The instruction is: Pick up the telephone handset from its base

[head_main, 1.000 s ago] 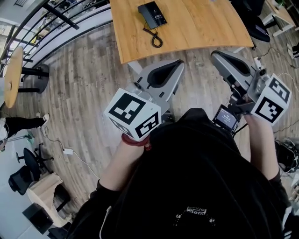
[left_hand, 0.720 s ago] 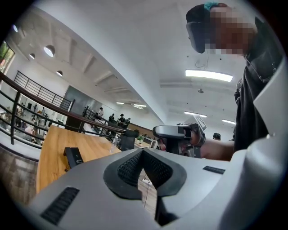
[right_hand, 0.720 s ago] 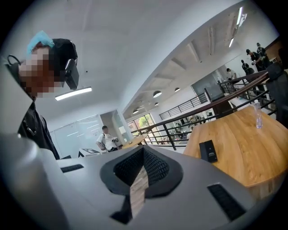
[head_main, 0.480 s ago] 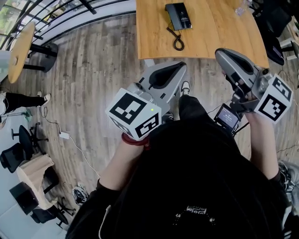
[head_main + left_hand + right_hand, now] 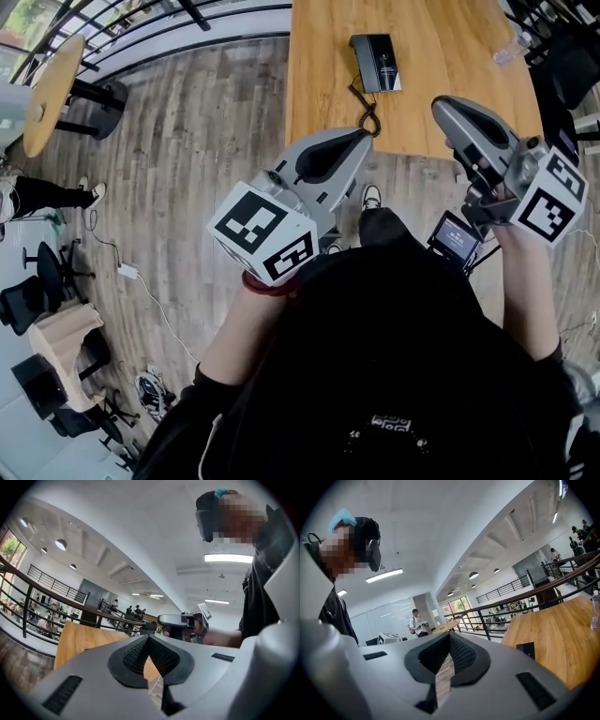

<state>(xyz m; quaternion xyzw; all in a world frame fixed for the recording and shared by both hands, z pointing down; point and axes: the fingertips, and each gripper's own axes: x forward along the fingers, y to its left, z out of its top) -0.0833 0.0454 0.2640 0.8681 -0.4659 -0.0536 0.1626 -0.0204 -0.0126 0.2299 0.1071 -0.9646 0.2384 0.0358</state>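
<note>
**Head view.** Your torso fills the lower frame and hides the floor beneath you. The telephone [image 5: 377, 64] lies on the wooden table [image 5: 450, 56], well ahead of both grippers. It is small, dark and flat. The handset [image 5: 364, 62] seems to rest along the left side of the base, though its outline is hard to make out. A coiled cord [image 5: 368, 114] runs from it towards the table's near edge. Your left gripper [image 5: 354, 143] and right gripper [image 5: 448, 111] point towards the table, and neither touches the telephone. The frame cuts off the table's far end.

**Left gripper view.** The jaws are closed, pad against pad, with nothing between them. The gripper's own body covers most of the table and hides the telephone. Your right gripper shows beyond.

**Right gripper view.** The jaws are closed and empty, and a thin slit below the pads shows floor. Only a dark corner of the telephone [image 5: 526, 649] shows on the table. The image edge cuts off part of a clear bottle [image 5: 594, 610].
</note>
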